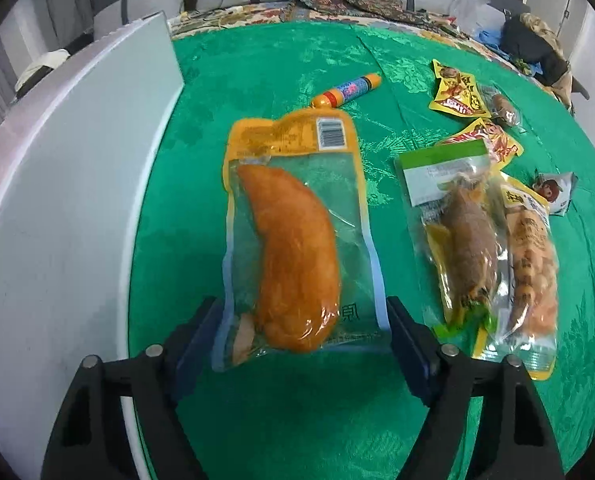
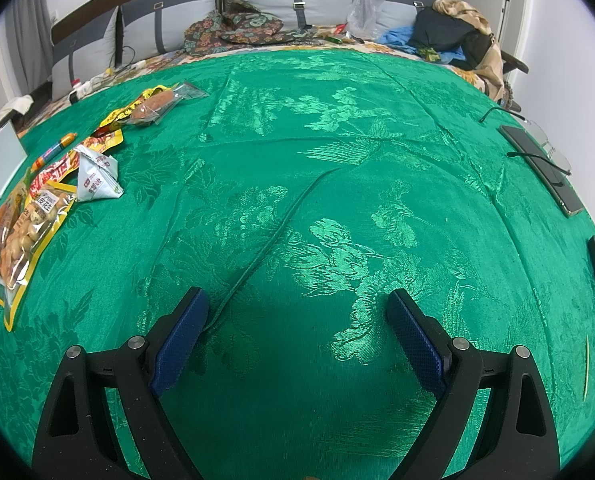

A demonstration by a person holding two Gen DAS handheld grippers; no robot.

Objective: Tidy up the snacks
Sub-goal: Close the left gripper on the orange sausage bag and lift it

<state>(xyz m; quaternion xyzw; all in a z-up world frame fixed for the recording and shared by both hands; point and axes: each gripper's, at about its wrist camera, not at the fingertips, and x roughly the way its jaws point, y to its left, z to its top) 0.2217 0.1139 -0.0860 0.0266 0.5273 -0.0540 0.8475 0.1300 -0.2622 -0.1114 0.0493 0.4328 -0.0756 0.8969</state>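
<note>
Sorting looks barely begun: the snacks lie loose on the green cloth (image 2: 337, 160) spread over the bed, none visibly inside the white bin (image 1: 57, 208) at left, whose interior is hidden. Left gripper (image 1: 303, 316) straddles the near end of the large orange-meat pouch (image 1: 293, 240), fingers flanking its edges, firm contact not discernible; right gripper (image 2: 297, 312) stands wide and empty over bare cloth. Sausage stick (image 1: 347, 90), brown-meat pouch (image 1: 461, 248), nut pouch (image 1: 531, 284) and yellow packets (image 1: 457, 94) remain to be handled.
</note>
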